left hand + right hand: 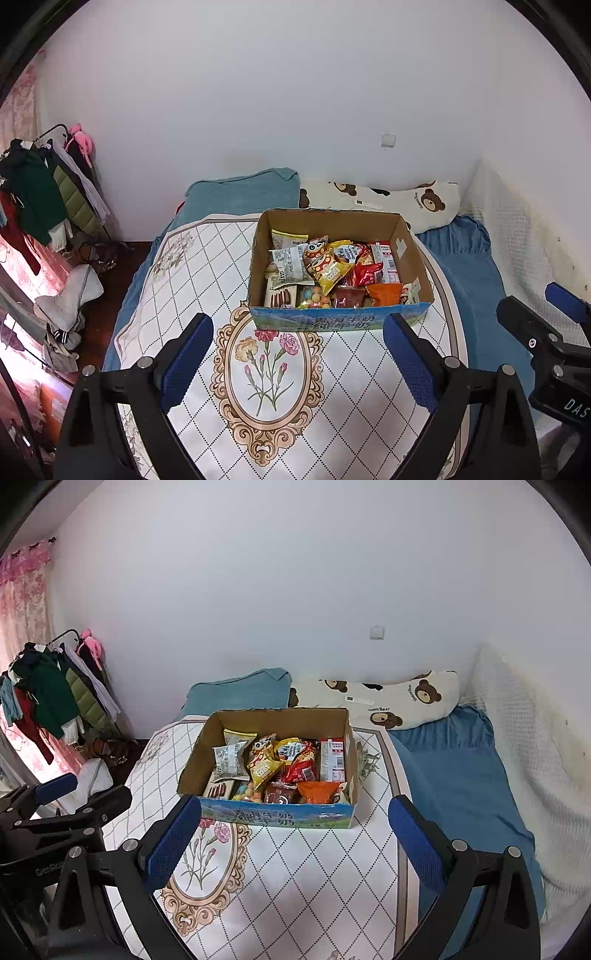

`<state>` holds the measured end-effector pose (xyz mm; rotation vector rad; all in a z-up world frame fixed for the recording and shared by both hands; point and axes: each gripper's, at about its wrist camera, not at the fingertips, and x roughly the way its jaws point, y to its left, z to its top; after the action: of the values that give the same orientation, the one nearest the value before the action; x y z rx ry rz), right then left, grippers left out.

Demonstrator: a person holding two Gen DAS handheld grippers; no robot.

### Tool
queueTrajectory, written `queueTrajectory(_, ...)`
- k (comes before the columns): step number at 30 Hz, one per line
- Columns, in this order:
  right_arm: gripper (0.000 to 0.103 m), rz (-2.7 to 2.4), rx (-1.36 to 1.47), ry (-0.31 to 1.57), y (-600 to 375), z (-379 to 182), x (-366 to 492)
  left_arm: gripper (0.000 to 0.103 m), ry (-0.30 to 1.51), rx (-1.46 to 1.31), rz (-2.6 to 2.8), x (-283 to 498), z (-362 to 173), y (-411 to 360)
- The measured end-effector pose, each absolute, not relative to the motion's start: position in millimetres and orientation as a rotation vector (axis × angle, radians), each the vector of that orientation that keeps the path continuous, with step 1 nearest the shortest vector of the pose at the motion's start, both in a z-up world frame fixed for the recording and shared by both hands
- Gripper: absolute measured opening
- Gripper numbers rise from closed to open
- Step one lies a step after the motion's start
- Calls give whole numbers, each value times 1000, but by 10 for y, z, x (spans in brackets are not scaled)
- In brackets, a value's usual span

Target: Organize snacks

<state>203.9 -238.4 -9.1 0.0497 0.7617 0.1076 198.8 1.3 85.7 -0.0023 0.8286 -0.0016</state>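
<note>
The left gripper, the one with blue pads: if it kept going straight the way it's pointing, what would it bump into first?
Probably the tabletop just before the cardboard box of snacks. The left gripper stands open and empty, aimed down at the flower oval; the box's near wall comes next, though depth is hard to judge.

A bed (469,266) under a blue sheet carries a round worktop (184,273) patterned with diamonds and a flower medallion. An open cardboard box (332,221) of snacks stands on the worktop's far half. A teal pillow (243,192) and a bear-print pillow (406,206) lie at the bed's head.
</note>
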Motion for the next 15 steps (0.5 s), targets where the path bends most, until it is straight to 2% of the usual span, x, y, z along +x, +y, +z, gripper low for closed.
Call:
queueTrajectory(3, 103, 98, 50, 761, -2404, -128, 2094, 102, 825, -7, 3, 2036, 826, 19)
queueTrajectory(15, 103, 26, 73, 788, -2526, -546, 2550, 102, 830, 14, 49, 2367, 584, 10)
